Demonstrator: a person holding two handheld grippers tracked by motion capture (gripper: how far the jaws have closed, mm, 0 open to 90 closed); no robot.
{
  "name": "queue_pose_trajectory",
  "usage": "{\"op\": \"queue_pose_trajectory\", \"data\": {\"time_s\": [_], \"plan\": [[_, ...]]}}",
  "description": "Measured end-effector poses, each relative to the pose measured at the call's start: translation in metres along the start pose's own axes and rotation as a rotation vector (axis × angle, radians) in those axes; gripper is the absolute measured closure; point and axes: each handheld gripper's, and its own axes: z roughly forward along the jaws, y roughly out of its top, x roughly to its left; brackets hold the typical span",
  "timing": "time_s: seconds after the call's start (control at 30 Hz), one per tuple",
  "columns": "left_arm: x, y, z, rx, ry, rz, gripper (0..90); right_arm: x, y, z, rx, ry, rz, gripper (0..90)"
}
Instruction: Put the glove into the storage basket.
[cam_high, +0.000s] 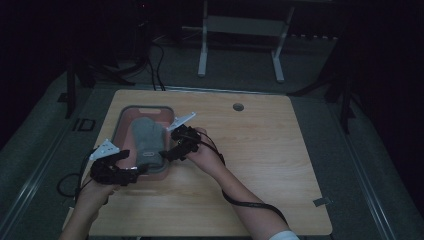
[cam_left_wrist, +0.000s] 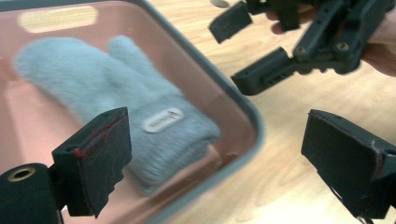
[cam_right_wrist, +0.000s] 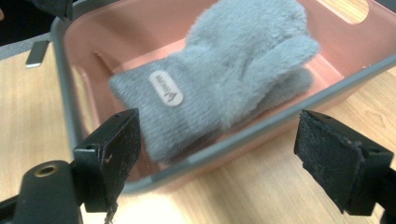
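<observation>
A grey fuzzy mitten (cam_high: 146, 140) with a small white label lies in a pink tray (cam_high: 120, 122) with a grey rim, on the left of the wooden table. My left gripper (cam_high: 137, 162) hovers at the tray's near corner, jaws open and nothing between them. My right gripper (cam_high: 169, 150) is at the tray's right side, also open and empty. In the left gripper view the mitten (cam_left_wrist: 116, 88) lies beyond my left gripper (cam_left_wrist: 219, 140), and the right gripper (cam_left_wrist: 243, 49) is at the upper right. In the right gripper view the mitten (cam_right_wrist: 243, 70) sits past my right gripper (cam_right_wrist: 224, 144).
The wooden table (cam_high: 260, 150) stretches bare to the right of the tray, with a round cable hole (cam_high: 238, 107) near its far edge. A scrap of tape (cam_high: 321, 202) lies at its near right corner. White frame legs (cam_high: 202, 50) stand on the floor beyond.
</observation>
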Motion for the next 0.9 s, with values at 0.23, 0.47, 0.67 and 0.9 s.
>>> {"op": "queue_pose_trajectory", "data": {"time_s": [0.23, 0.47, 0.67, 0.9], "plan": [[-0.015, -0.015, 0.005, 0.0, -0.005, 0.039, 9.0, 0.005, -0.015, -0.014, -0.025, -0.009, -0.006, 14.7], [-0.028, -0.033, 0.008, -0.004, 0.013, 0.066, 9.0, 0.006, -0.038, -0.014, -0.025, 0.0, 0.003, 14.4], [-0.036, -0.047, 0.016, 0.015, -0.003, 0.072, 9.0, 0.002, -0.06, -0.008, -0.023, 0.006, 0.025, 14.3], [-0.033, -0.061, 0.031, 0.04, -0.049, 0.071, 9.0, 0.007, -0.09, 0.003, -0.033, 0.014, 0.014, 14.1]]}}
